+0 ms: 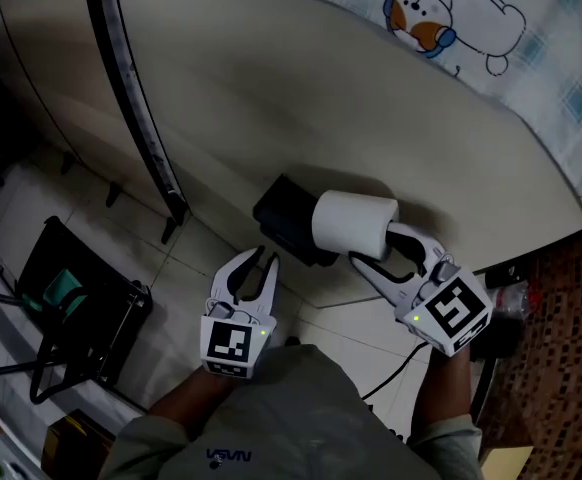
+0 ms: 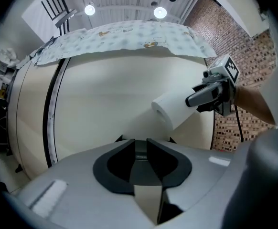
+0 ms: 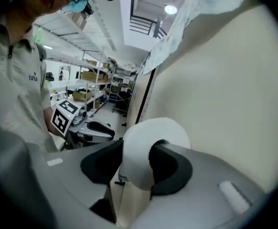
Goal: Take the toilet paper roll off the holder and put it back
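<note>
A white toilet paper roll (image 1: 351, 223) hangs in the air just right of a black holder (image 1: 286, 218) fixed to the curved beige wall. My right gripper (image 1: 371, 246) is shut on the roll, one jaw on each side of it. In the right gripper view the roll (image 3: 148, 147) fills the gap between the dark pads. In the left gripper view the roll (image 2: 172, 111) juts out to the left of the right gripper (image 2: 210, 94). My left gripper (image 1: 256, 263) hovers below the holder, narrowly open and empty.
A black vertical strip (image 1: 136, 108) runs down the beige wall left of the holder. A patterned cloth (image 1: 471, 28) drapes over the top. A black frame holding a teal object (image 1: 71, 298) stands on the tiled floor at lower left. Brick-patterned surface (image 1: 561, 348) lies to the right.
</note>
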The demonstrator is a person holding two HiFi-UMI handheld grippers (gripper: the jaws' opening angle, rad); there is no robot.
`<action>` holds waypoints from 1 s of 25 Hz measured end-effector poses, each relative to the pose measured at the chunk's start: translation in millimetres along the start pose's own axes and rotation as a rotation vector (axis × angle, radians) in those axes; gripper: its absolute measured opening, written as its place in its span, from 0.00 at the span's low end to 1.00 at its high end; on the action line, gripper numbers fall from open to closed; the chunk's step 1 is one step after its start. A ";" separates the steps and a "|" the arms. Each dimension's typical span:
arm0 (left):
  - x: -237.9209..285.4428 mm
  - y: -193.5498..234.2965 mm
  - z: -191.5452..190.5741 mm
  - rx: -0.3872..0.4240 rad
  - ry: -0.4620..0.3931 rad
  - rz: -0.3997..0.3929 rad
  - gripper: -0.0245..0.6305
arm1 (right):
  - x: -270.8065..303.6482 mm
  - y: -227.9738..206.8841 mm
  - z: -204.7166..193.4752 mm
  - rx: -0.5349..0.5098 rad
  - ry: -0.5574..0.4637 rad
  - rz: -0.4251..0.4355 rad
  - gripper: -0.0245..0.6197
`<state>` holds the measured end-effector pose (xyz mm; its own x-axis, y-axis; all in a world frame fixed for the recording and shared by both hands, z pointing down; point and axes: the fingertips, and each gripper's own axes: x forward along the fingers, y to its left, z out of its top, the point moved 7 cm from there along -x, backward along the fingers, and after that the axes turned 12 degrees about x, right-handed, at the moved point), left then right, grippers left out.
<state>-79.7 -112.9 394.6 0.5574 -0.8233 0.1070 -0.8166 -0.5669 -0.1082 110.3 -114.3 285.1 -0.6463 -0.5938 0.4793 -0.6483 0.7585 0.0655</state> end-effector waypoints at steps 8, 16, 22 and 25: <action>-6.6 -21.0 8.8 0.019 -0.018 -0.012 0.10 | -42.0 13.0 -42.1 0.222 -0.220 -0.012 0.30; -8.2 -36.6 9.3 0.041 -0.014 0.001 0.04 | -62.2 28.2 -78.5 0.373 -0.330 -0.015 0.30; -7.6 -48.3 6.1 0.056 0.000 -0.010 0.04 | -63.8 39.4 -108.3 0.474 -0.355 0.001 0.30; -6.4 -54.4 3.8 0.062 0.002 -0.013 0.04 | -60.4 45.5 -118.3 0.503 -0.348 0.016 0.30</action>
<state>-38.3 -77.0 396.1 0.5679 -0.8156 0.1112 -0.7983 -0.5786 -0.1673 167.5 -12.2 362.6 -0.6961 -0.7006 0.1569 -0.6930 0.5986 -0.4018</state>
